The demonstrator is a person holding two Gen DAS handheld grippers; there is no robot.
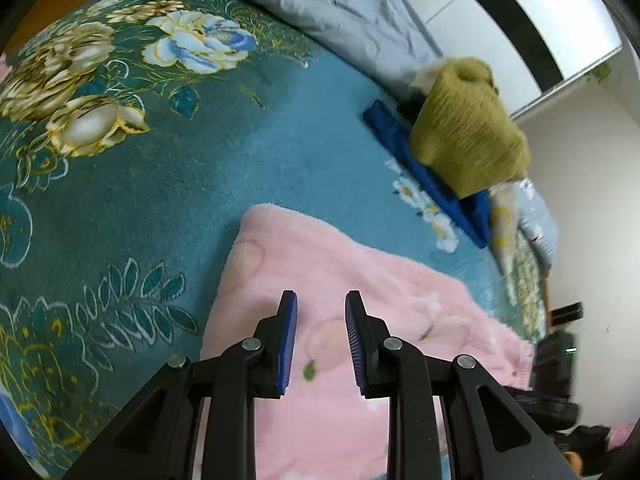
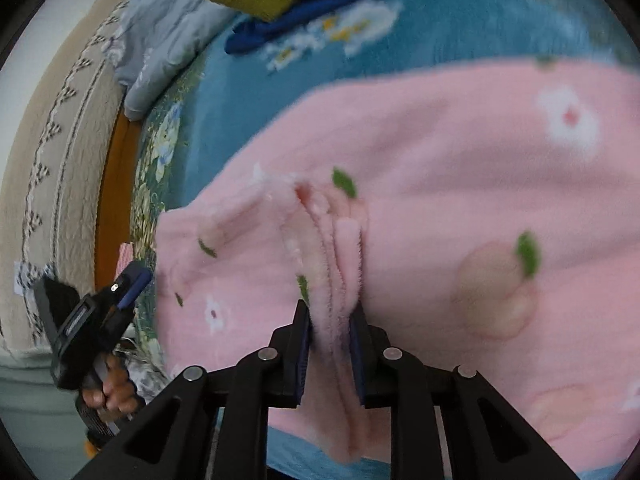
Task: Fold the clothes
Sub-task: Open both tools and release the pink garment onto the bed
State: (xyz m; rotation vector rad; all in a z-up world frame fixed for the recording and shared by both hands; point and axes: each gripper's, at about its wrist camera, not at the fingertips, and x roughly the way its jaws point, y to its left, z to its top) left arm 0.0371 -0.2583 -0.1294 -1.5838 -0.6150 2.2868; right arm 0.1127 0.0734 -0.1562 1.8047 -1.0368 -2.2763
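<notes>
At lower centre of the right wrist view, my right gripper (image 2: 331, 344) pinched a bunched fold of the pink garment (image 2: 460, 184); my left gripper (image 1: 321, 340) hung unclenched above it on the teal blanket (image 1: 168, 168).

My left gripper (image 1: 321, 342) sits at the bottom centre of its own view, fingers pointing up the frame, jaws parted with a clear gap and nothing between the blue pads (image 1: 289, 344). In the right wrist view I see it again at the lower left edge, gripped from below by a hand (image 2: 114, 394). My right gripper (image 2: 331, 354) fills the bottom centre of its view, jaws drawn in and pinching a bunched fold of the pink fleece garment (image 2: 440, 200).
</notes>
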